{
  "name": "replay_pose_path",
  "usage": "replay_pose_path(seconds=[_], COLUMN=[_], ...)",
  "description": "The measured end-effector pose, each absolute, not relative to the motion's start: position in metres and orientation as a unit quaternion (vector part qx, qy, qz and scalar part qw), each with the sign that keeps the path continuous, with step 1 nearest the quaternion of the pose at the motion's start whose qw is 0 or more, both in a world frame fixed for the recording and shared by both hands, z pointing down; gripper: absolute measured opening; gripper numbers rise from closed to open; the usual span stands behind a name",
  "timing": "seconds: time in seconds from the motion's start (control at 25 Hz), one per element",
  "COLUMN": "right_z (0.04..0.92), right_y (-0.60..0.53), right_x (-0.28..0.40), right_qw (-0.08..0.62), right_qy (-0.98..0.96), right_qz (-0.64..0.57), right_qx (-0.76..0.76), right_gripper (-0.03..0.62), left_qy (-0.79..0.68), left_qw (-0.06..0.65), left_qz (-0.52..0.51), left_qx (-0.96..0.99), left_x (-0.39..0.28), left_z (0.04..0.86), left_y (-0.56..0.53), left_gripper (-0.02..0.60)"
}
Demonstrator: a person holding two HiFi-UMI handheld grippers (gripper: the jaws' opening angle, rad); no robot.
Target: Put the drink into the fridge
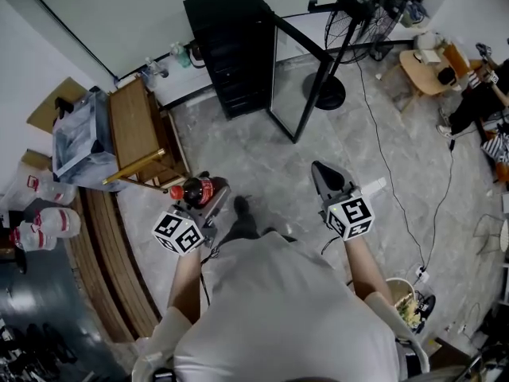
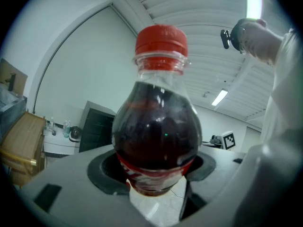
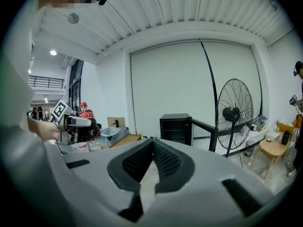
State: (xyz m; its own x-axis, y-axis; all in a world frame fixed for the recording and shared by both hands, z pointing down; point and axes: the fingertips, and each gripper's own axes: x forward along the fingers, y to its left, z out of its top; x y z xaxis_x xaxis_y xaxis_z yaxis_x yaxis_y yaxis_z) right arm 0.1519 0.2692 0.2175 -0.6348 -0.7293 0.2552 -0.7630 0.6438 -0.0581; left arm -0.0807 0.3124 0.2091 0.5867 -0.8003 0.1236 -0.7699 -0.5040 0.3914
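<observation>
A cola bottle (image 1: 193,190) with a red cap and red label is clamped in my left gripper (image 1: 200,200). In the left gripper view the cola bottle (image 2: 158,126) fills the middle, its body wedged between both jaws. My right gripper (image 1: 324,177) is held beside it at the same height, shut with nothing in it; its tips meet in the right gripper view (image 3: 152,143). The small black fridge (image 1: 231,50) stands ahead against the wall, its glass door (image 1: 298,78) swung wide open. The fridge (image 3: 176,128) also shows beyond my right gripper.
A standing fan (image 1: 358,30) is right of the fridge door, its cable trailing over the floor. A wooden bench (image 1: 135,130) with a plastic bin (image 1: 79,138) lies to the left. A small round table (image 1: 425,70) and a seated person (image 1: 481,94) are at the far right.
</observation>
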Motion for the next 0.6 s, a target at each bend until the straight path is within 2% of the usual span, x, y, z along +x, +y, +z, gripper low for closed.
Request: replay_pose_path(seconds=[0.6], right_z=[0.238], right_y=[0.156], right_x=[0.110], right_qw=[0.138], right_qy=[-0.885], right_qz=[0.080], right_qx=[0.437], right_gripper=[-0.002], left_qy=[-0.408], left_qw=[0.201], left_qz=[-0.027], left_qx=[0.890], left_x=[-0.113], left_z=[0.233], left_y=[0.176], left_gripper=[0.296])
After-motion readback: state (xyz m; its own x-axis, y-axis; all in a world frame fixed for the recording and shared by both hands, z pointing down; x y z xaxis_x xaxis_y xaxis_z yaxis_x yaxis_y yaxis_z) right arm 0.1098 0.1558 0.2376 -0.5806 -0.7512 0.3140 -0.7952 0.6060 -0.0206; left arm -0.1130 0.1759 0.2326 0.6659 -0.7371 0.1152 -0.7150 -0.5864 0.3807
